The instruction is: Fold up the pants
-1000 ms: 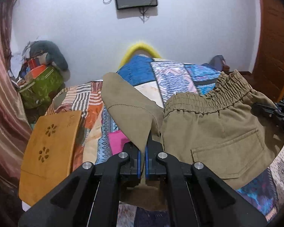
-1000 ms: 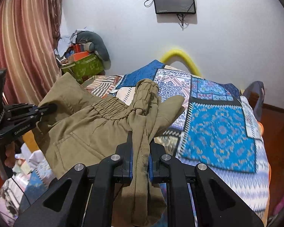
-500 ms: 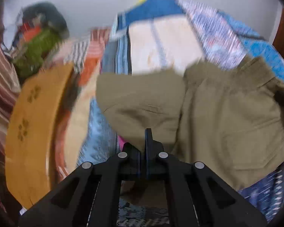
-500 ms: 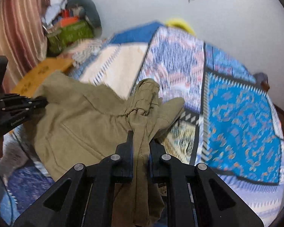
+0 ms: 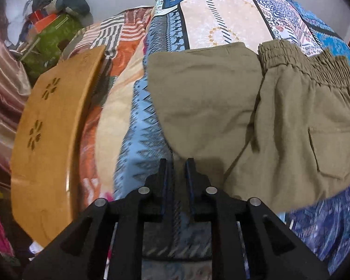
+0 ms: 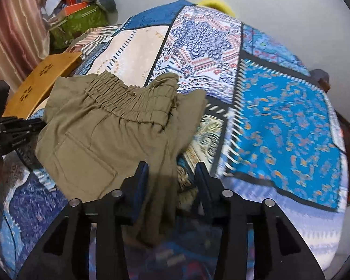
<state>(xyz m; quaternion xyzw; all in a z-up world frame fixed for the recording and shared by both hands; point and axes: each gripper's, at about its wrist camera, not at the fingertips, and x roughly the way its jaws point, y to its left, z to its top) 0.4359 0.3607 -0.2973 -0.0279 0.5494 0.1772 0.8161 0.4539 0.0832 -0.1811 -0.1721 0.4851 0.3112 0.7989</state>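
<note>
Olive pants (image 5: 221, 105) with an elastic waistband (image 5: 303, 65) lie folded on the patchwork bedspread (image 5: 221, 23). My left gripper (image 5: 177, 163) sits at the near edge of the folded leg. Its jaws are opening, and only bedspread shows in the narrow gap between them. In the right wrist view the pants (image 6: 100, 128) spread to the left. My right gripper (image 6: 171, 170) is opening too. A bunched strip of the cloth hangs loose between its fingers, and the pads do not press on it. The left gripper (image 6: 23, 128) shows at the pants' left edge.
A wooden board (image 5: 49, 128) with flower cut-outs lies along the bed's left side. Behind it stand a green box (image 5: 51, 37) and piled clutter by a striped curtain (image 5: 2, 81). The blue patterned bedspread (image 6: 280, 128) stretches to the right of the pants.
Both grippers came down to the bed with the pants, which now lie flat instead of hanging. Both pairs of jaws have parted from the cloth that they pinched.
</note>
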